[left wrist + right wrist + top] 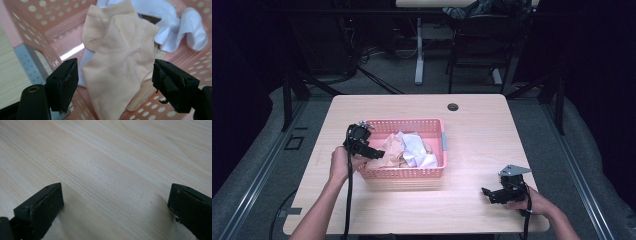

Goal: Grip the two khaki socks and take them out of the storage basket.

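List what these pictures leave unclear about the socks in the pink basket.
- High view: the socks are too small to count in the pink perforated plastic basket.
- Left gripper view: the beige fabric sock covers the basket floor and most of a ribbed white sock.
- The frame's top edge cuts off the crumpled white sock.

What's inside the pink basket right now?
In the pink basket lie a beige sock and white socks, partly under the beige one. The open left hand-held gripper straddles the beige sock. Anything beneath the pile is covered.
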